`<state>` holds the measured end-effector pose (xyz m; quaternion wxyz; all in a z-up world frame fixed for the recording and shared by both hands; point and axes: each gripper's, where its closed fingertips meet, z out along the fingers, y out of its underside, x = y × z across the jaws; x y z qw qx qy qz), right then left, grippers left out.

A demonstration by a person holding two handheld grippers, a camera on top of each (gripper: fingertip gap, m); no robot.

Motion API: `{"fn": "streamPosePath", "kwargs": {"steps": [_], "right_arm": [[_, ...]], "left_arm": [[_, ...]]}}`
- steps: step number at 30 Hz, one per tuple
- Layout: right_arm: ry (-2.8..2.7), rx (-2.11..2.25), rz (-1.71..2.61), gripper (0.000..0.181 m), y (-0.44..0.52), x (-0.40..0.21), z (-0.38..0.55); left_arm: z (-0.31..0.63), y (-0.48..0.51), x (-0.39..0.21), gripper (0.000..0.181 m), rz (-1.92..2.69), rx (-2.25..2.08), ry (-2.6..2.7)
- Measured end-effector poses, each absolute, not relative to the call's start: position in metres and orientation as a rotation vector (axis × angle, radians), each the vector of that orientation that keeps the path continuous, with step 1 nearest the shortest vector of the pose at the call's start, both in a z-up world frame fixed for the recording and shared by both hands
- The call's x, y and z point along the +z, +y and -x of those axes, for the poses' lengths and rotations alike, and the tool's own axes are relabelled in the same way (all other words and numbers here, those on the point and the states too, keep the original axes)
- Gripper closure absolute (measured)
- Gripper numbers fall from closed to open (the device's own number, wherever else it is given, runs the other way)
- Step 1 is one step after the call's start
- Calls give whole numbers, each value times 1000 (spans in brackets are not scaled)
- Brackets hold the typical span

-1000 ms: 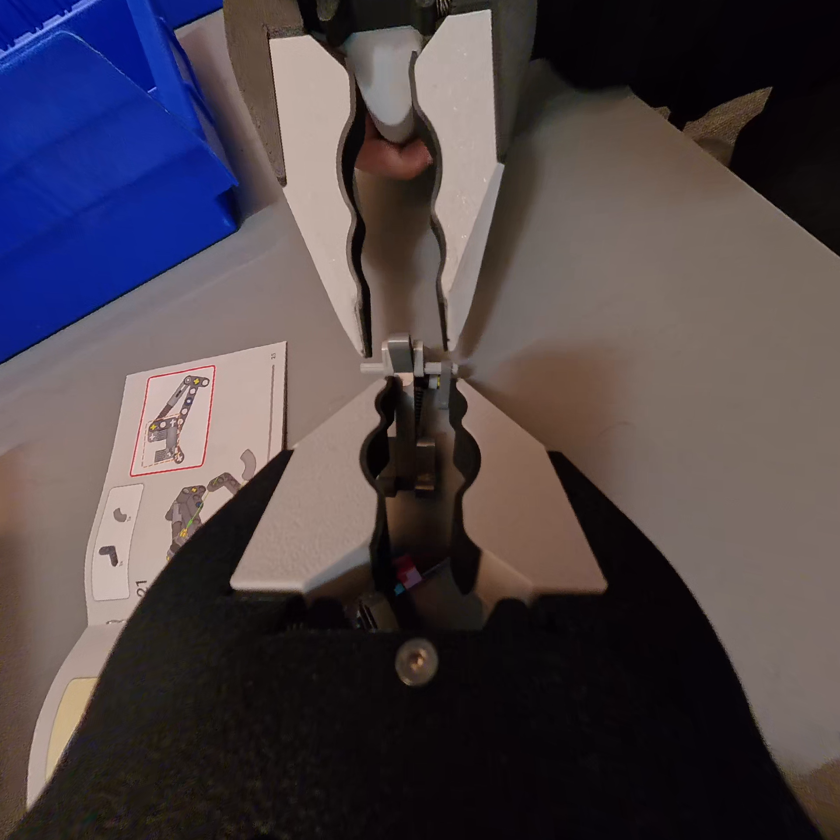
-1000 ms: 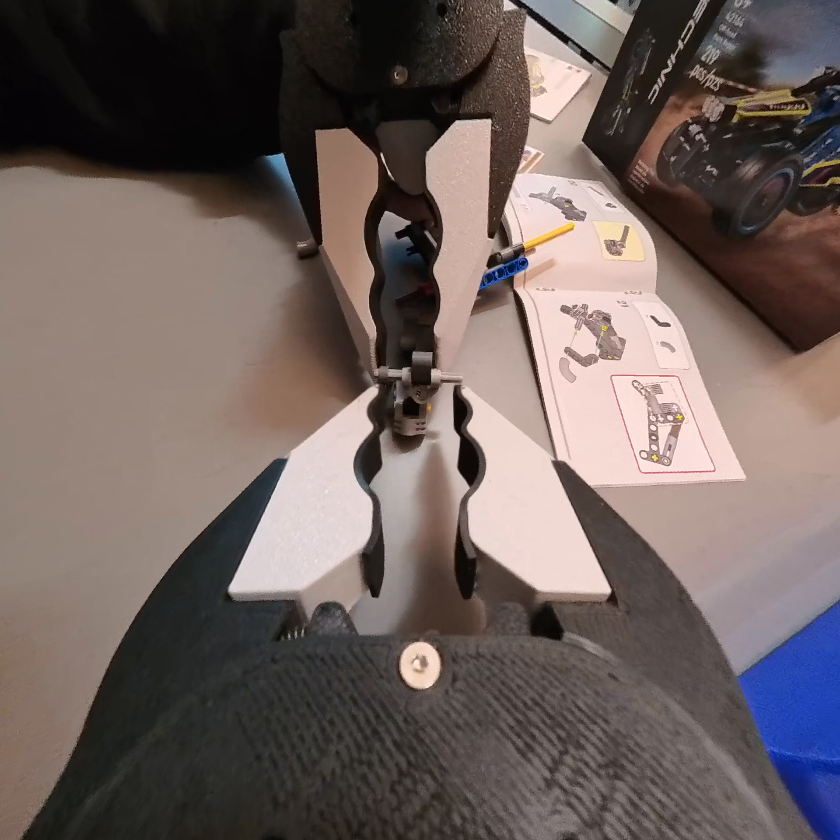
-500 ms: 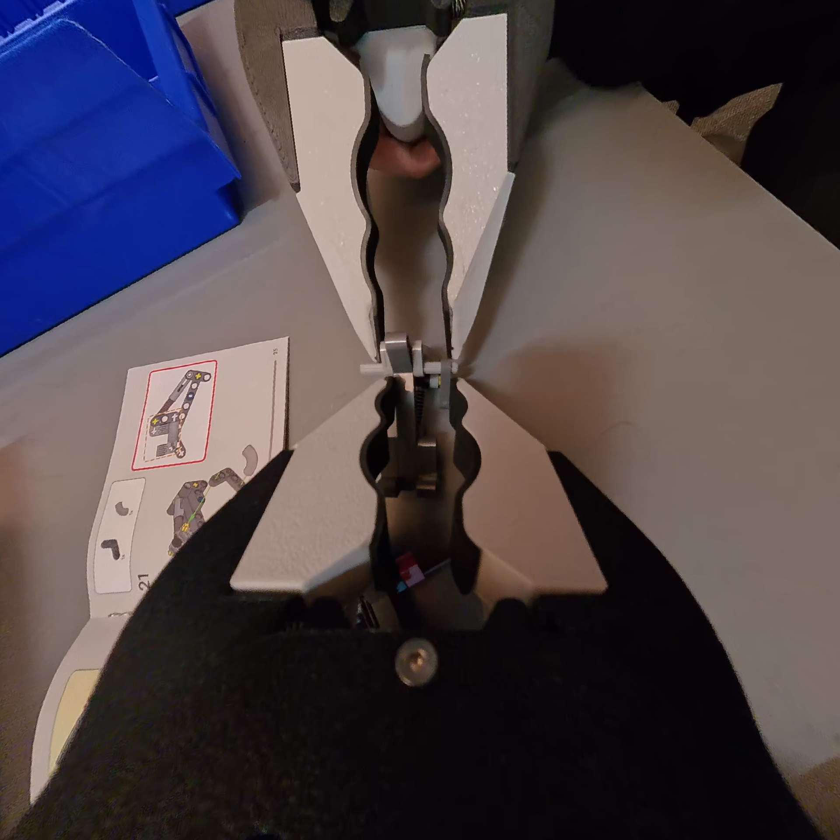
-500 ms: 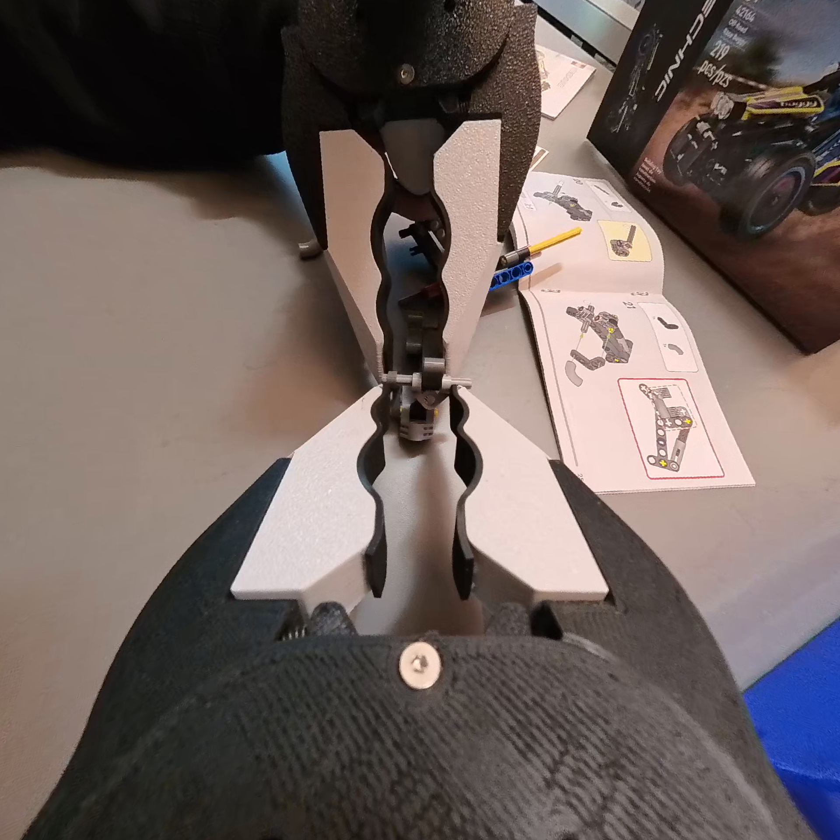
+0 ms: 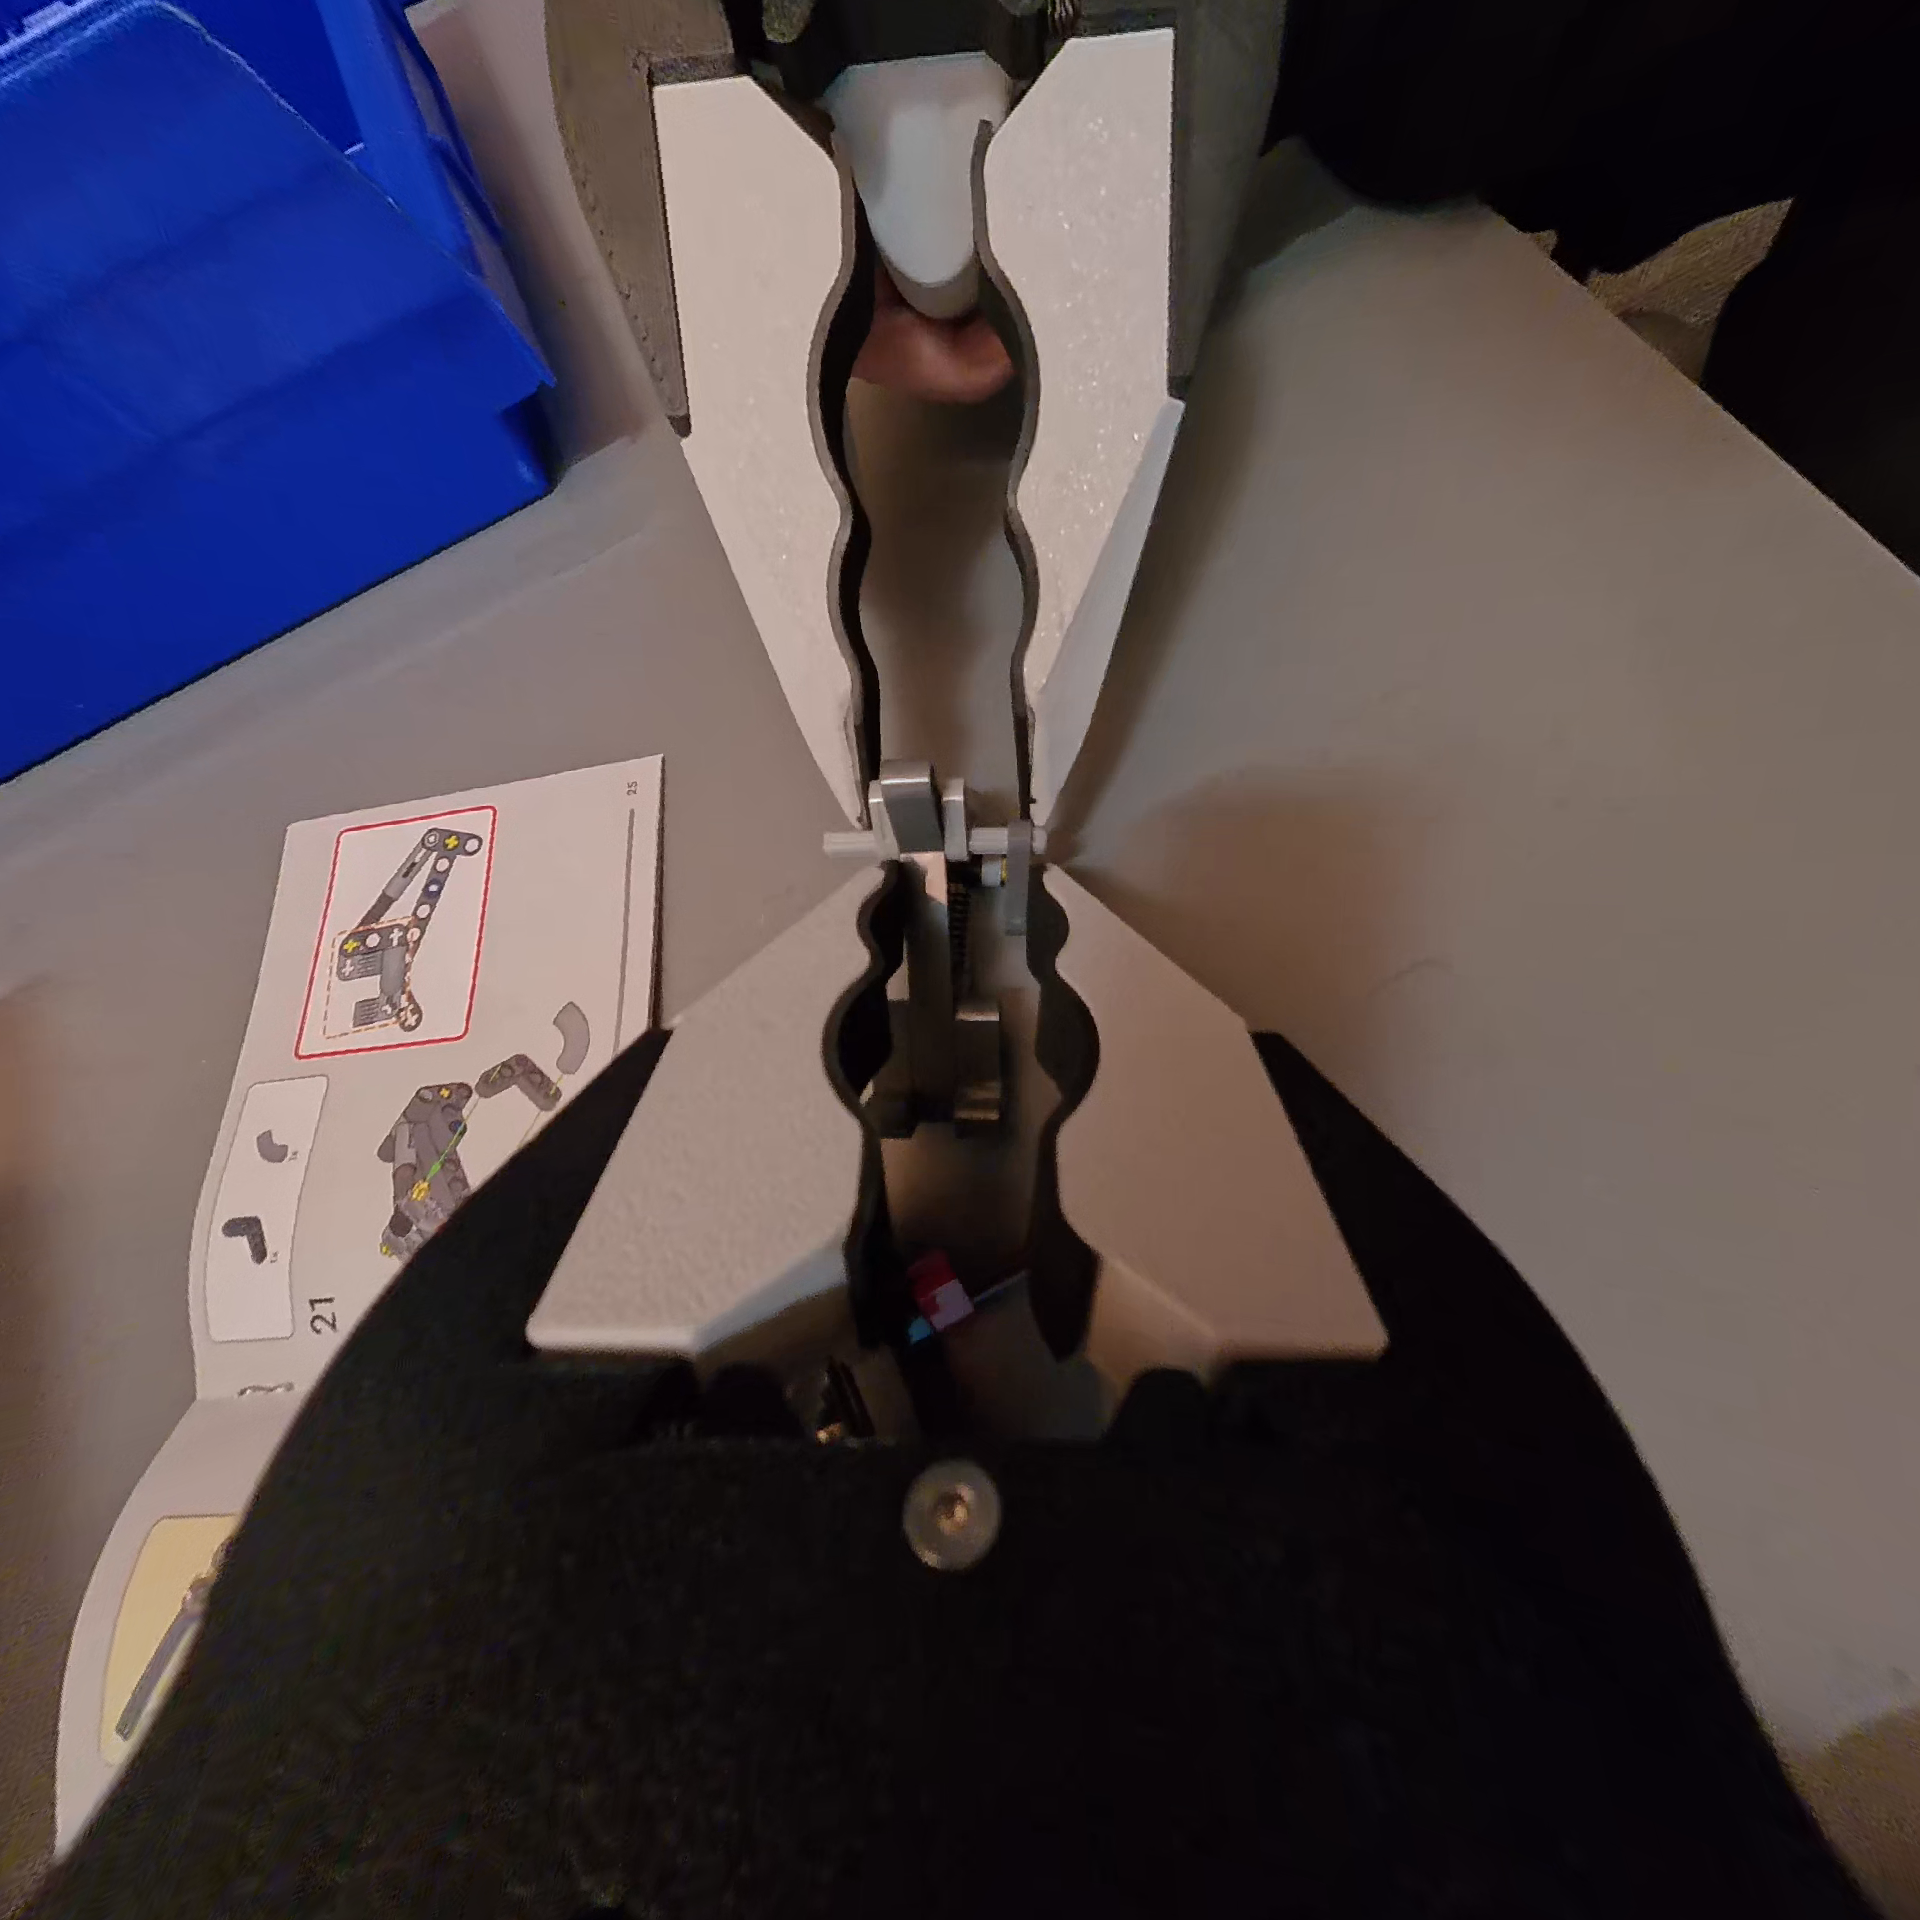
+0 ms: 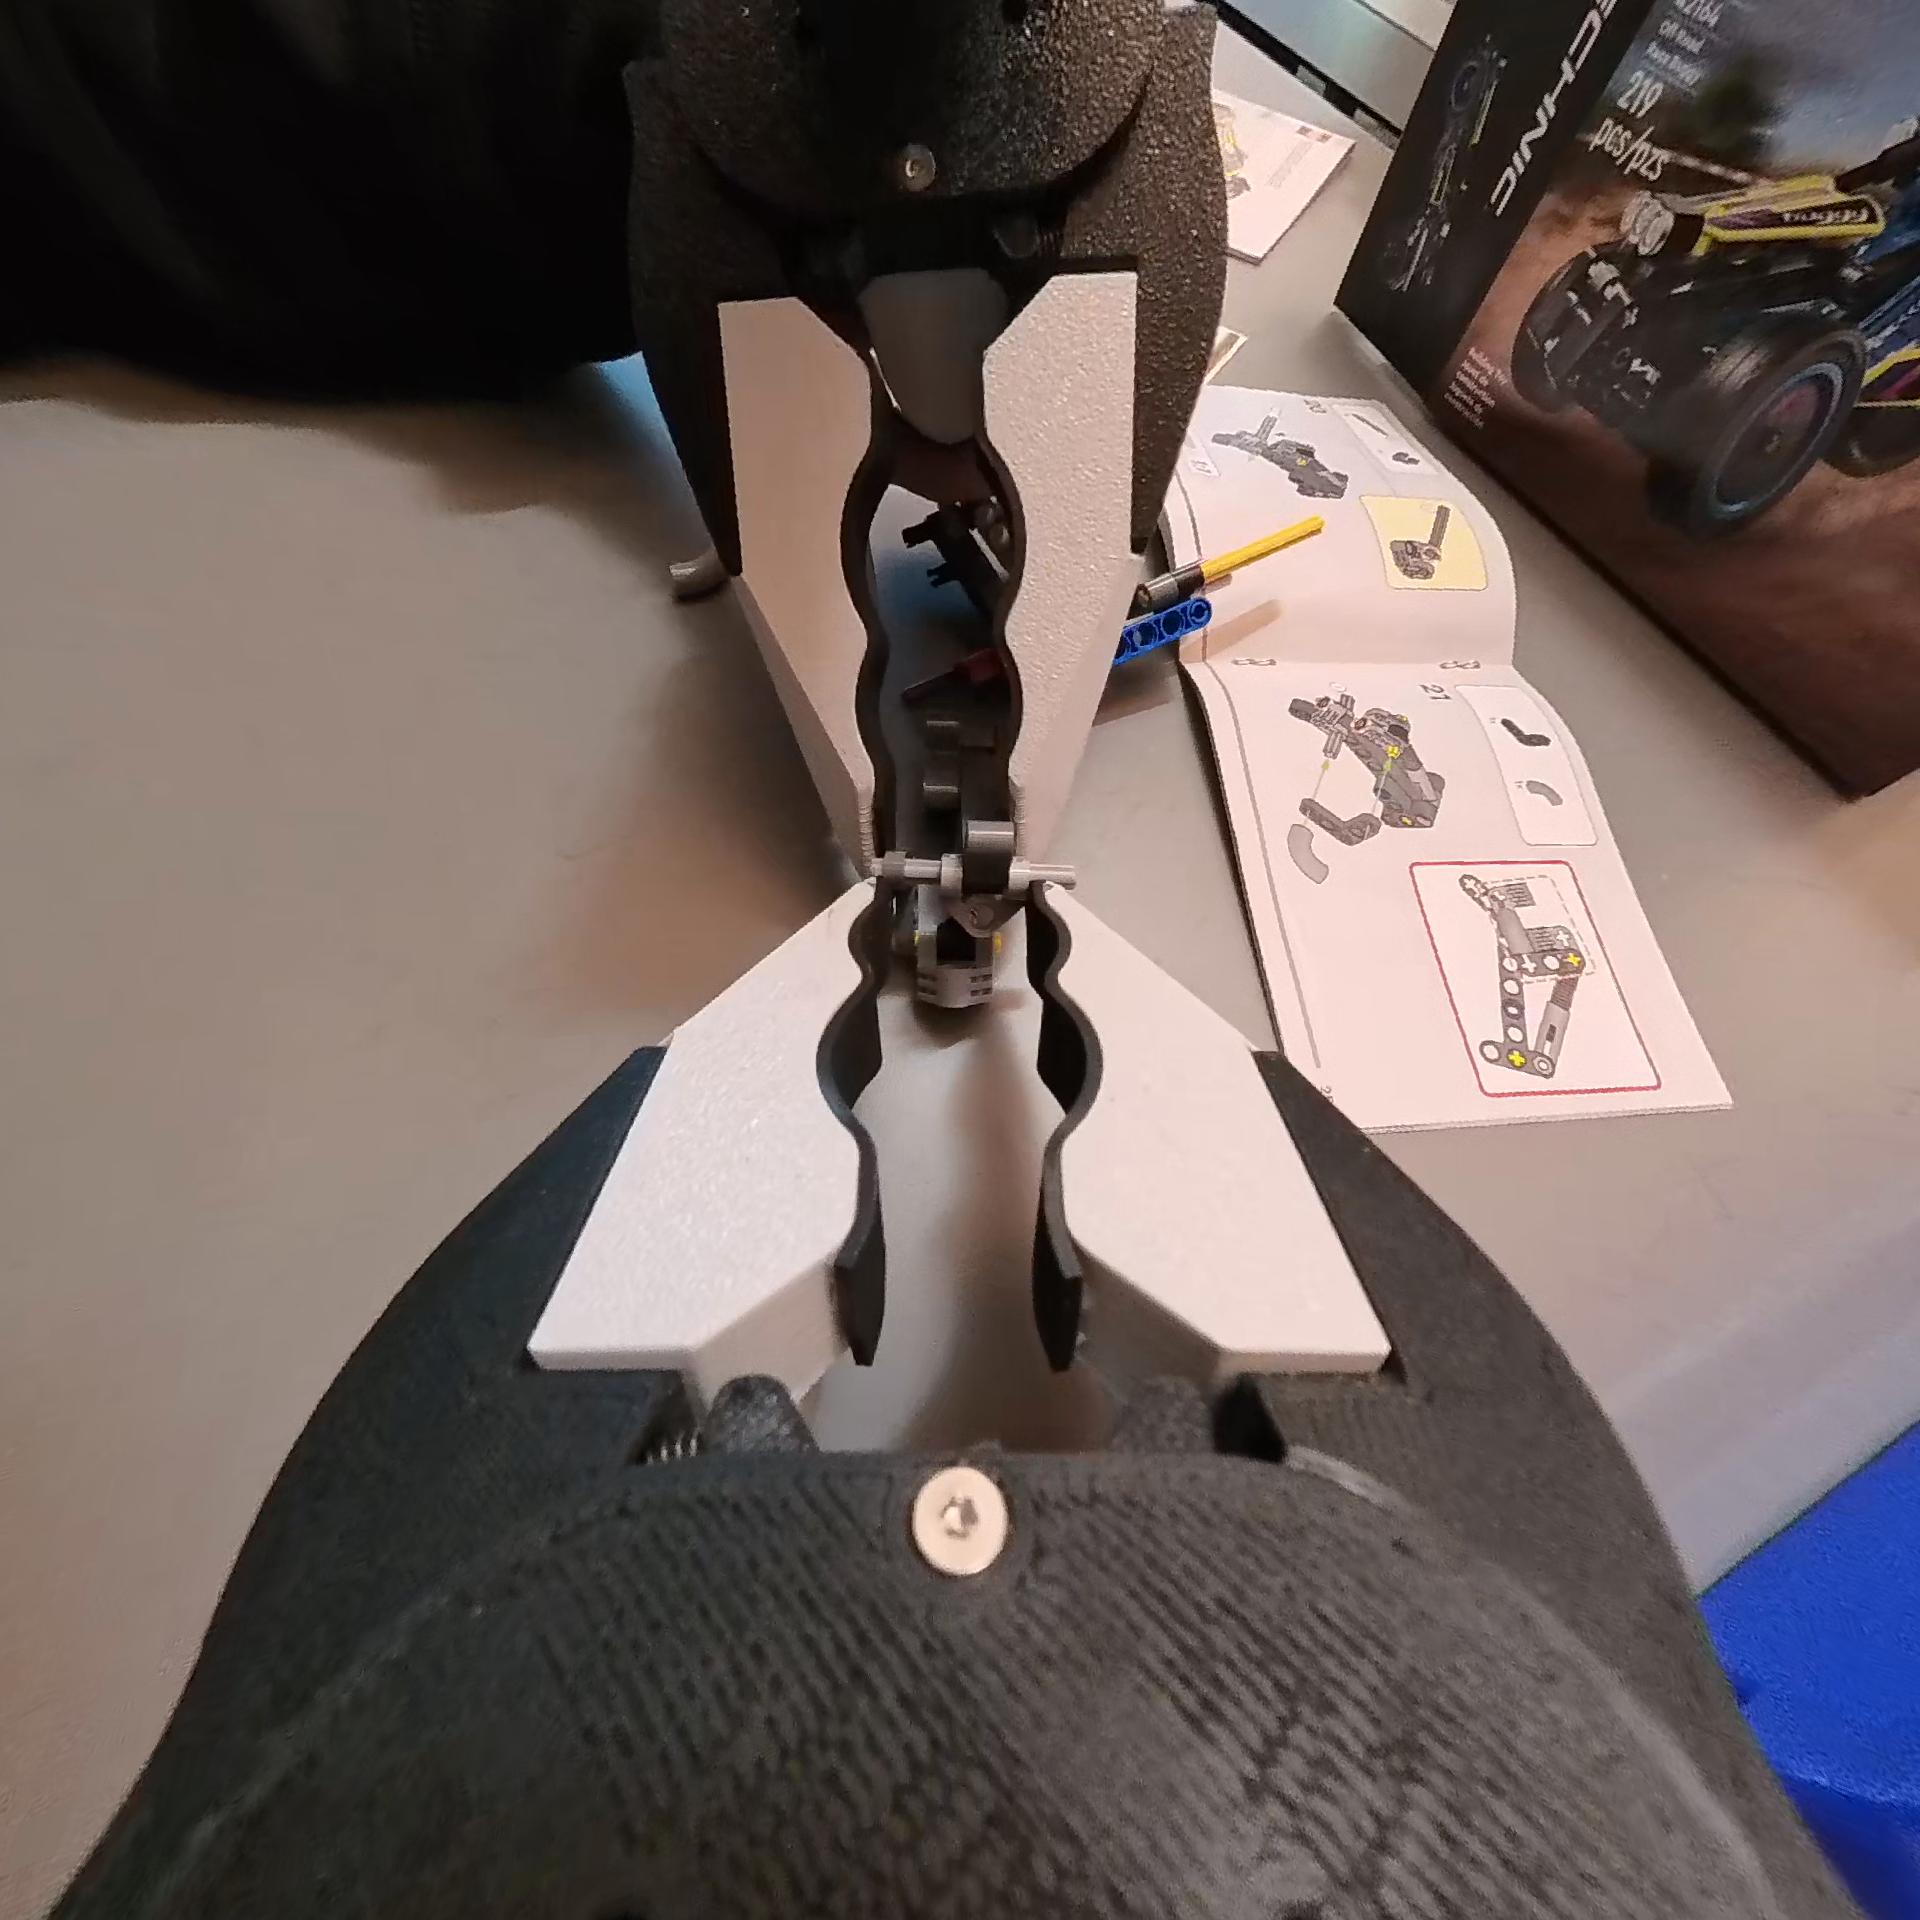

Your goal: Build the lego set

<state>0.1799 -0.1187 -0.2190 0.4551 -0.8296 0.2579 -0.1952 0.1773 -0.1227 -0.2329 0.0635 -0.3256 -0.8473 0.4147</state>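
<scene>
blue bin (image 5: 208, 416) cut off left

The surface (image 5: 1455, 831) in front of me is plain matte grey, with soft shadows on it. In my left view, stacked blue plastic bins (image 5: 208, 416) sit on it at the far left, their slanted fronts turned towards me. In my right view a corner of blue bin (image 6: 1818, 1621) shows at the lower right, past the edge of the surface (image 6: 312, 831). Dark clothing (image 6: 260, 156) fills the far side. A patch of beige woven fabric (image 5: 1683, 270) lies beyond the surface's far right edge.
</scene>
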Motion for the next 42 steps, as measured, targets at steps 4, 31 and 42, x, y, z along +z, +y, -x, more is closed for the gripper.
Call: {"fn": "streamPosePath", "kwargs": {"steps": [4, 31, 42], "right_arm": [[632, -477, 2050, 165, -118, -219, -180], [908, -486, 1437, 143, -144, -136, -204], [778, -433, 1228, 163, -124, -96, -193]], "left_arm": [[-178, -123, -233, 167, 993, 1245, -2571], [-210, -146, -116, 169, 96, 1869, -1947], [-188, -145, -77, 169, -53, 1920, -1568]]}}
